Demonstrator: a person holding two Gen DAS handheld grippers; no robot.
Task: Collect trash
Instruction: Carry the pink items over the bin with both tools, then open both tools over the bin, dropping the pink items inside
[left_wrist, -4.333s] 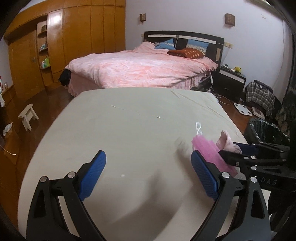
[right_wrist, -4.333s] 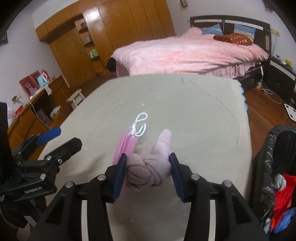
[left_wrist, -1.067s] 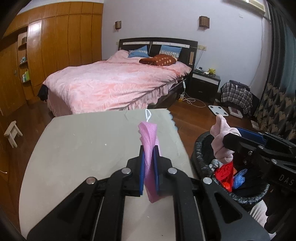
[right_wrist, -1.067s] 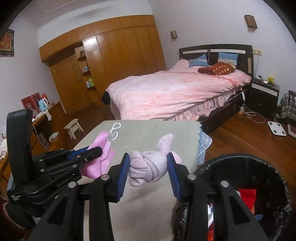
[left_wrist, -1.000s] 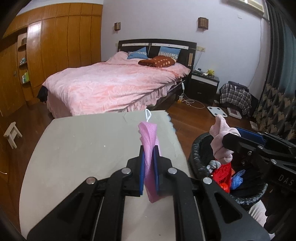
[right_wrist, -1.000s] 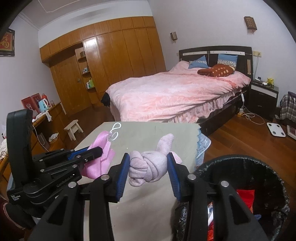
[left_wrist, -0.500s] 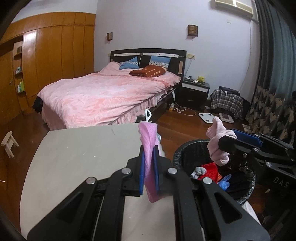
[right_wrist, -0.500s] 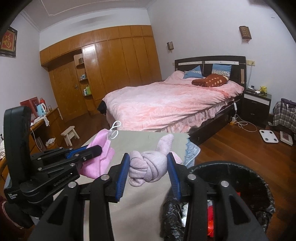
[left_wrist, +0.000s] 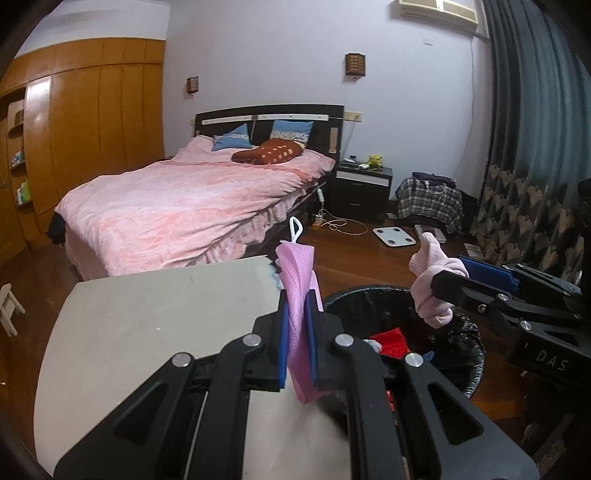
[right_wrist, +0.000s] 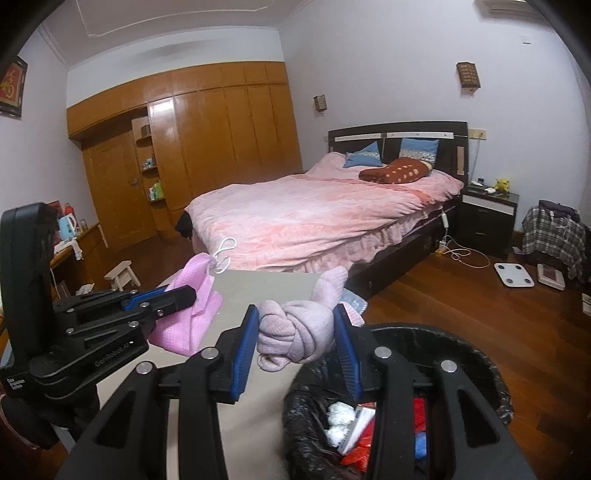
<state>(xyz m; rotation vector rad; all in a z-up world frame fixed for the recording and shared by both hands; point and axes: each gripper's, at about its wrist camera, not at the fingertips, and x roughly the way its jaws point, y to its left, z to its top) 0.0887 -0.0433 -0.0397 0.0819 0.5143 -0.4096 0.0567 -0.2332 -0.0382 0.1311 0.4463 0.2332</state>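
My left gripper (left_wrist: 296, 306) is shut on a pink mesh cloth (left_wrist: 297, 273) with a white loop at its top; the cloth hangs above the table's right edge, just left of the bin. My right gripper (right_wrist: 295, 325) is shut on a knotted pale pink sock (right_wrist: 295, 334), held over the near rim of the black trash bin (right_wrist: 480, 365). In the left wrist view the sock (left_wrist: 432, 284) hangs above the bin (left_wrist: 369, 299), which holds red, blue and white trash. The left gripper (right_wrist: 177, 295) with the cloth (right_wrist: 192, 314) shows at the left of the right wrist view.
A beige table (left_wrist: 147, 325) lies under and left of the grippers. Beyond it stand a pink bed (left_wrist: 177, 206), a dark nightstand (left_wrist: 360, 184) and a wooden wardrobe (right_wrist: 207, 147). A white scale (left_wrist: 393, 236), a cable and a plaid bag (left_wrist: 428, 201) lie on the wood floor.
Both grippers have carried their loads rightward and a little up, from over the table towards the bin. The sock now hangs over the bin's opening. Neither grip has changed.
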